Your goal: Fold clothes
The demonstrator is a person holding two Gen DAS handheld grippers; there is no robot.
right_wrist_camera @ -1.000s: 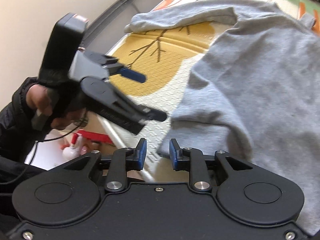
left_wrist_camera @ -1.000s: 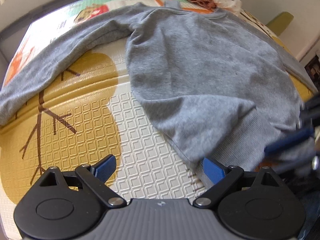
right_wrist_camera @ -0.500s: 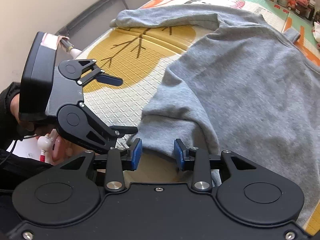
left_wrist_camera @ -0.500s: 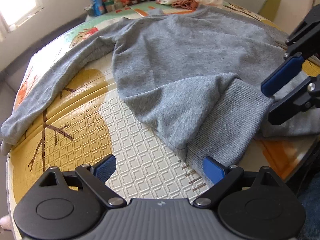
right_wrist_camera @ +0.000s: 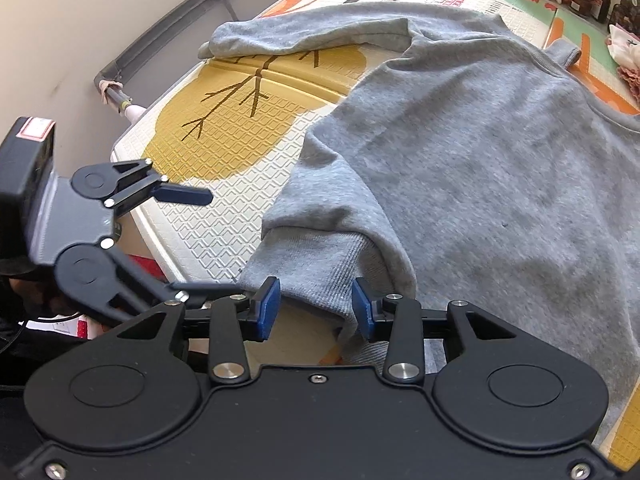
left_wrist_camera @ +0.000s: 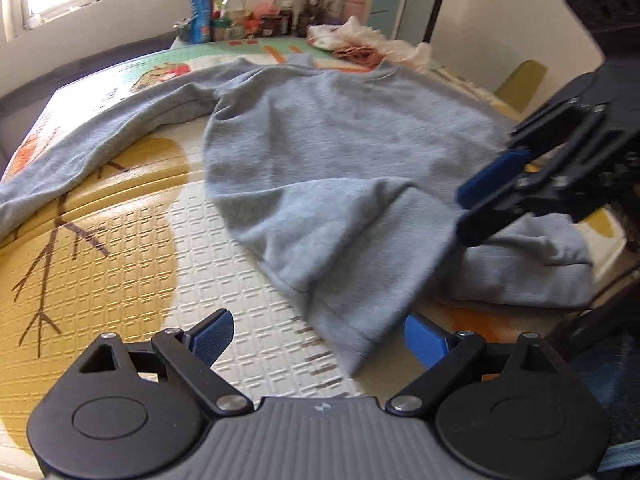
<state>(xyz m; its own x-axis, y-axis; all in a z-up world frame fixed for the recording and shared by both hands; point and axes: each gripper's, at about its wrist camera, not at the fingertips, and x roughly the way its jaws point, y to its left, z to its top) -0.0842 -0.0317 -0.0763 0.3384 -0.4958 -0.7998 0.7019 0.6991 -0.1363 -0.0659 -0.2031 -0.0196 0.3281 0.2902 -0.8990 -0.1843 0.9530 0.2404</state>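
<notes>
Nearest in the right wrist view, the right claw (right_wrist_camera: 316, 308) stands partly apart and its jaws are opening; the ribbed hem of the grey fleece sweatshirt (right_wrist_camera: 480, 184) lies between the blue pads (right_wrist_camera: 267, 307), and neither pad presses on the cloth. That hem corner is folded back on itself at the near edge of the patterned foam mat (right_wrist_camera: 224, 224), white with embossed squares and a mustard patch crossed by brown branch lines.

In the left wrist view the left claw (left_wrist_camera: 316, 332) is spread wide, its blue pads (left_wrist_camera: 212, 334) well apart. The sweatshirt's turned-up hem corner reaches down between them without touching either; the left pad hangs over bare mat and the right pad is just beside the cloth's edge.

Further out, the sweatshirt's body spreads flat across the mat. One long sleeve (left_wrist_camera: 92, 148) runs off to the left over the mustard patch. The other sleeve lies bunched under the right claw at the right edge of the left wrist view.

Beyond the collar sits a crumpled pale cloth (left_wrist_camera: 360, 42), and behind it a cluster of bottles and jars (left_wrist_camera: 248, 20) stands against the wall.
</notes>
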